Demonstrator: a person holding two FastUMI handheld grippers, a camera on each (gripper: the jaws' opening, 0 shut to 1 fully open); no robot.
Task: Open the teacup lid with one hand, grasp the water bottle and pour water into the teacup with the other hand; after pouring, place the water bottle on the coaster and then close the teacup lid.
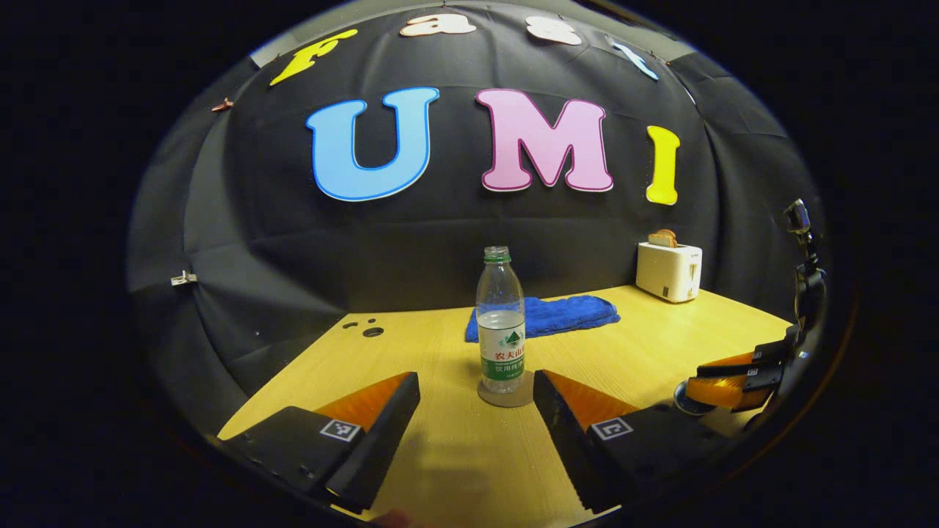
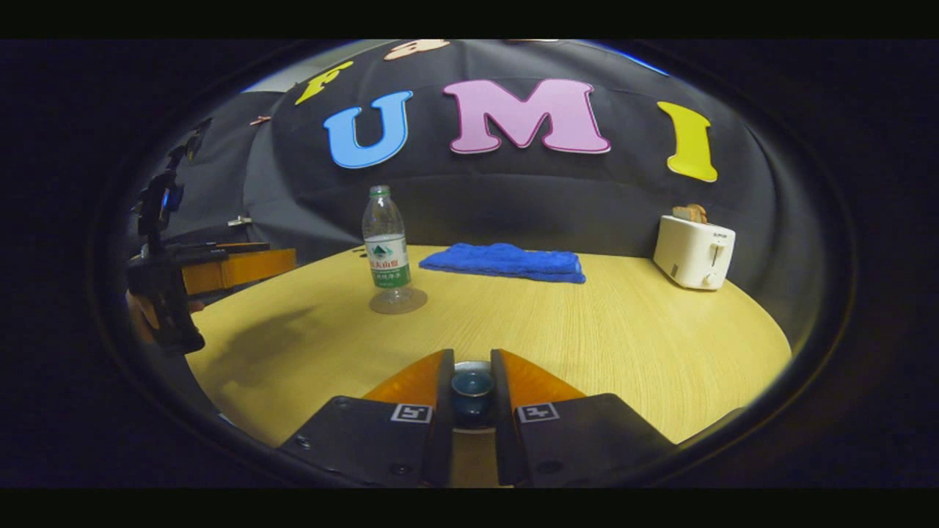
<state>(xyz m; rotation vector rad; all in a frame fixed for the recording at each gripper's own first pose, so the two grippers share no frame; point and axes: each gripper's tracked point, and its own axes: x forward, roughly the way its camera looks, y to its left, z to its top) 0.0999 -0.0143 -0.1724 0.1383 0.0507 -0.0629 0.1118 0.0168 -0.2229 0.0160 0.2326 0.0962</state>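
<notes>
A clear water bottle (image 1: 501,323) with a green cap stands upright on a round grey coaster (image 1: 522,397) mid-table. My left gripper (image 1: 475,381) is open, its fingers either side of the coaster and just short of the bottle. In the right gripper view, my right gripper (image 2: 472,365) is shut on the dark blue knob of the teacup lid (image 2: 472,386); the cup beneath is hidden. The left gripper view shows the right gripper (image 1: 708,381) at far right over a dark round teacup (image 1: 681,401). The bottle (image 2: 386,246), the coaster (image 2: 398,300) and the left gripper (image 2: 227,270) are also in the right gripper view.
A folded blue cloth (image 1: 546,315) lies behind the bottle. A white toaster (image 1: 668,271) with bread in it stands at the back right. The wooden table (image 1: 455,447) has small holes (image 1: 371,331) at its back left, and black cloth walls close it in.
</notes>
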